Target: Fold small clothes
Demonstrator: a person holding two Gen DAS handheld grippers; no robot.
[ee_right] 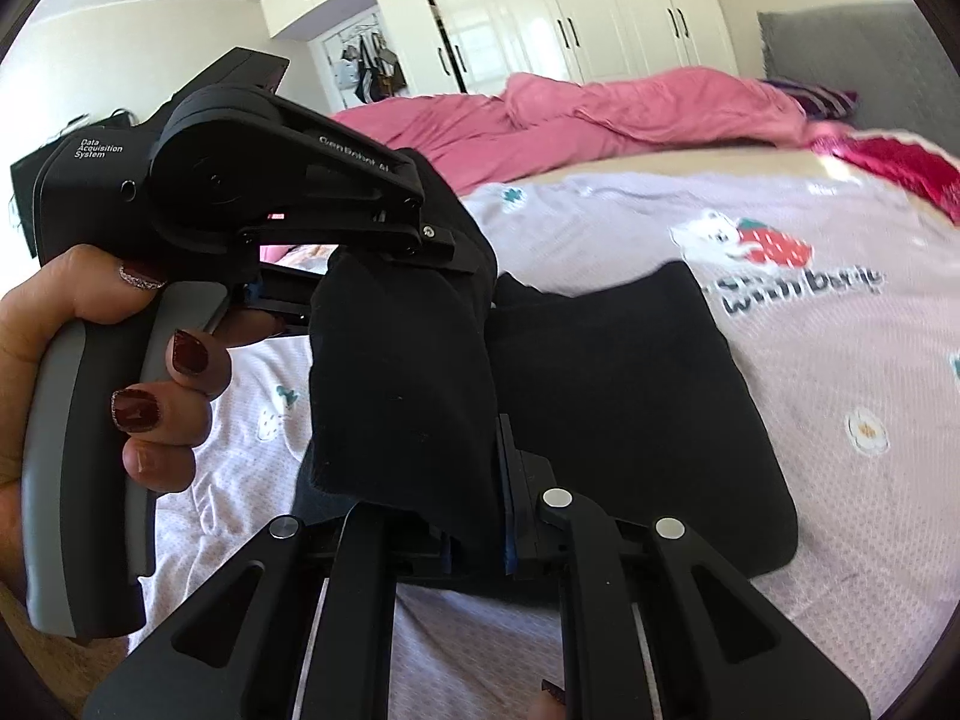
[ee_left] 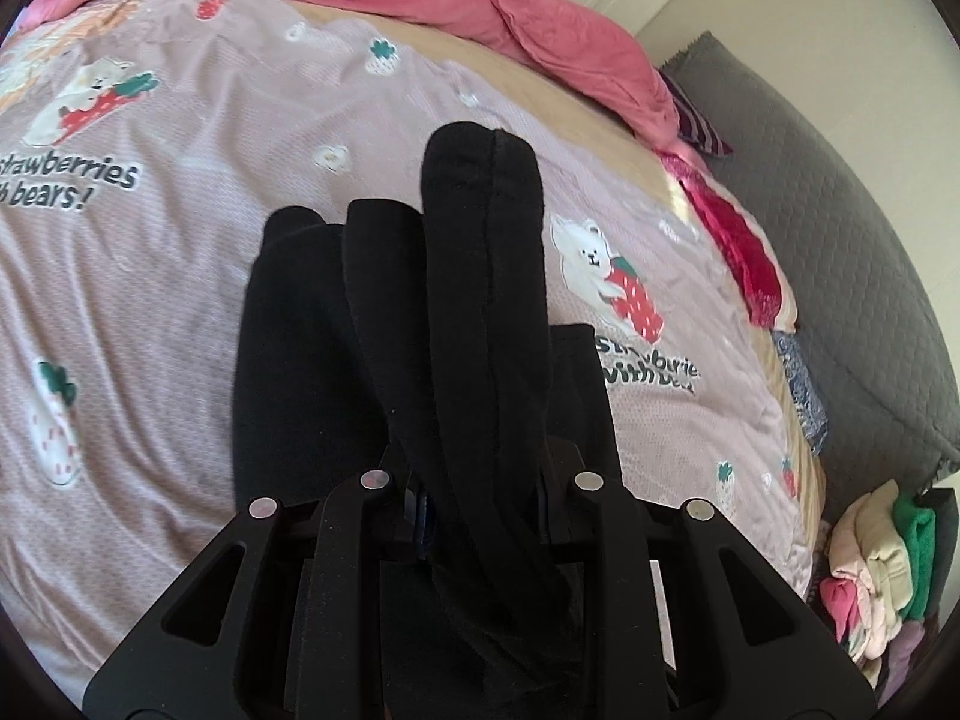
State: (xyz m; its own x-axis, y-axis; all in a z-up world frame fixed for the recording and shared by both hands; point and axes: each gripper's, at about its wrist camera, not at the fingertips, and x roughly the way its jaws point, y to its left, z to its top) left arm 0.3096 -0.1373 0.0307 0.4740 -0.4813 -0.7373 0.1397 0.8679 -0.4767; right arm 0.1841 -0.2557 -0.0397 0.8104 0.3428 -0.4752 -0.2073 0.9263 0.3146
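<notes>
While both grippers pinch it, the black garment [ee_left: 480,300] folds.

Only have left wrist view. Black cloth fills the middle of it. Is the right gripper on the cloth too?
Observer: Yes. The right gripper looks shut on the lower edge of the black cloth.
Operator: Is the whole piece lifted?
Observer: No. More black cloth lies flat on the bedspread, just right of the lifted part.
Operator: How does the left grip look from outside?
Observer: The left gripper pinches the cloth's top edge, and the cloth hangs from it down to the right gripper.
</notes>
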